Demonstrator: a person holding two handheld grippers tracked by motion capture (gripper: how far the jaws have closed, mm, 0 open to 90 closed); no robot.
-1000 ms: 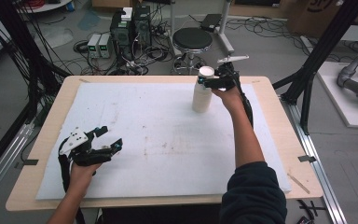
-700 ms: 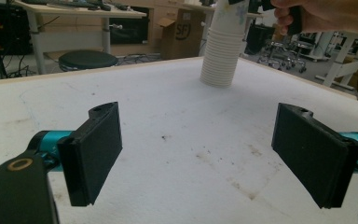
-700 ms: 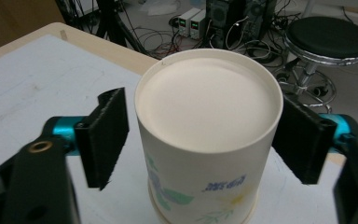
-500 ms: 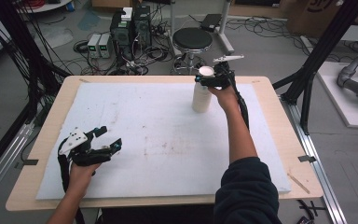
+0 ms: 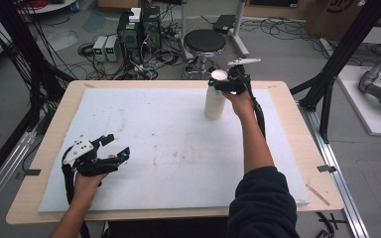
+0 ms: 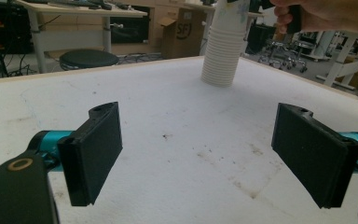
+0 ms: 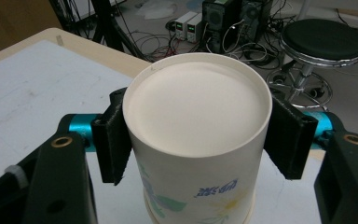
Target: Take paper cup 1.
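A stack of white paper cups (image 5: 213, 103) stands upside down on the white sheet at the far right of the table, and is also seen far off in the left gripper view (image 6: 223, 51). My right gripper (image 5: 221, 81) is at the stack's top. Its jaws have just been closing, and both pads now press the sides of the top cup (image 7: 196, 116), which has a blue and green print. My left gripper (image 5: 115, 147) rests low over the near left of the sheet. It is open (image 6: 209, 154), with nothing between its pads.
The white sheet (image 5: 168, 144) covers most of the wooden table (image 5: 44, 148). Behind the table stand a black stool (image 5: 205, 42), computer boxes (image 5: 139, 27) and tangled cables. Black frame posts (image 5: 327, 84) rise at both sides.
The right gripper's jaws have drawn in onto the top cup of the stack. Both hands have kept their places and the left gripper looks the same.
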